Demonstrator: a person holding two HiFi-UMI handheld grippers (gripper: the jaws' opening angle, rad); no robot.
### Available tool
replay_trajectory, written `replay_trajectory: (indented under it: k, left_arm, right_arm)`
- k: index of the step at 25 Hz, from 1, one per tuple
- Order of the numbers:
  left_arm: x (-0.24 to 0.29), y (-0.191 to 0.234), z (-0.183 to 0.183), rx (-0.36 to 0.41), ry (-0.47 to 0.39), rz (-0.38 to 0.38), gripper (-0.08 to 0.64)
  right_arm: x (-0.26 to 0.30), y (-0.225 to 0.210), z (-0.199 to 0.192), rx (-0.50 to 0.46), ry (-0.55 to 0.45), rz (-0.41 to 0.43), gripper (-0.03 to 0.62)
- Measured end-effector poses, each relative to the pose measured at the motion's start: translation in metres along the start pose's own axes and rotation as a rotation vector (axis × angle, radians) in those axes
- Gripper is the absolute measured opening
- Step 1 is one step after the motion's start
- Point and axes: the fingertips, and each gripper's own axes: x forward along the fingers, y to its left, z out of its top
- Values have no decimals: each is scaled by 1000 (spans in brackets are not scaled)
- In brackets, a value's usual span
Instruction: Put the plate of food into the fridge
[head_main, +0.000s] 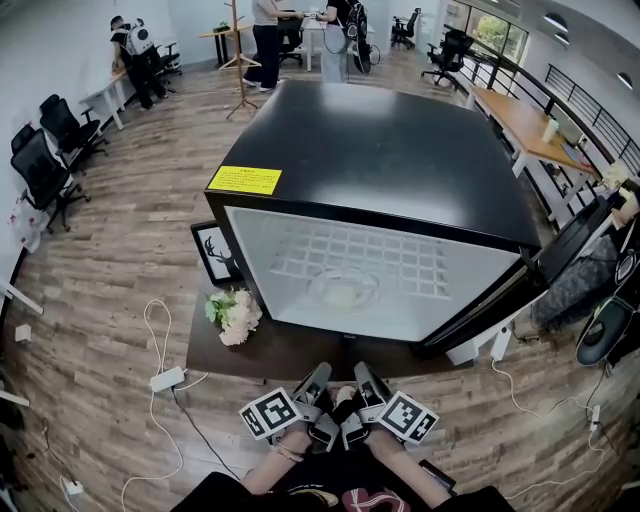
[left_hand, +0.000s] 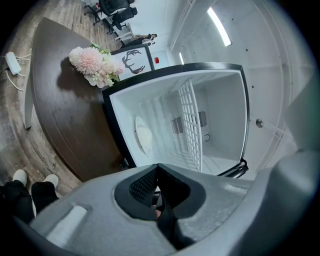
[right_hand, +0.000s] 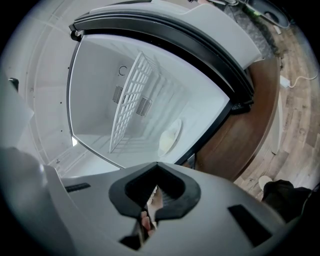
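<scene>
White round plate of pale food: inside the black-topped small fridge, flat on its white floor under the white wire shelf. It lies ahead of both hand-held grippers and well apart from them. The black-edged fridge door stands open, ahead and to the right of the right hand-held gripper.

Left hand-held gripper: jaws together, nothing between them. Right one the same, closed and empty. The two sit side by side, low, pointed at the open compartment.

Judgement: the plate looks placed; only the door seems left to do.

Handling, should the plate need shifting: it looks stiff and probably ceramic, so brittle. The smooth rim is likely slippery under the pads, and there is some weight with the food on it. The food looks loose and would slide if tipped. Best hold is the near rim, the edge facing the hand-held grippers, one on each side, kept level.

Ahead-left of the left hand-held gripper: a pink-and-white flower bunch and a black-framed antler picture on the dark brown wooden table.
</scene>
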Motion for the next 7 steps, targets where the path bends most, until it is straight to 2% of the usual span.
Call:
replay_trajectory:
  k: [7]
  left_arm:
    - [-2,-2,-1,3,-3,-3,8]
  right_arm:
    - [-3,0,-2,1,2,-1,6]
